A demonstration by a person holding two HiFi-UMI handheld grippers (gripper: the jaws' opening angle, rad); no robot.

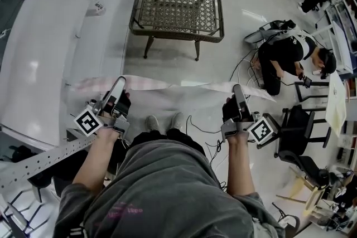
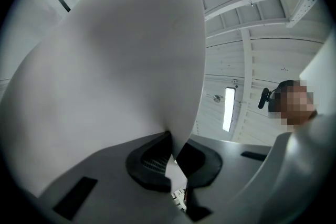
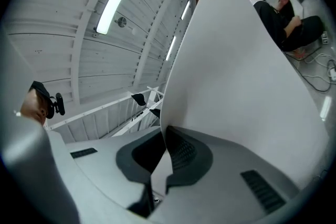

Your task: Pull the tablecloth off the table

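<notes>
The white tablecloth (image 1: pixel 178 95) hangs stretched between my two grippers, in front of my body and away from the brown wicker table (image 1: pixel 178 5), whose woven top is bare. My left gripper (image 1: pixel 119 87) is shut on the cloth's left edge and my right gripper (image 1: pixel 239 93) is shut on its right edge. In the left gripper view the tablecloth (image 2: pixel 105 71) rises from the closed left gripper (image 2: pixel 172 152) and fills most of the picture. Through the right gripper view, the tablecloth (image 3: pixel 241 76) stands up from the pinched right gripper (image 3: pixel 163 148); both cameras point up at the ceiling.
A long white counter (image 1: pixel 44 53) runs along the left, with a perforated metal bar (image 1: pixel 39 161) near my left arm. A person (image 1: pixel 287 56) crouches at the right beside black chairs (image 1: pixel 298 131). Cables (image 1: pixel 203 131) lie on the floor by my feet.
</notes>
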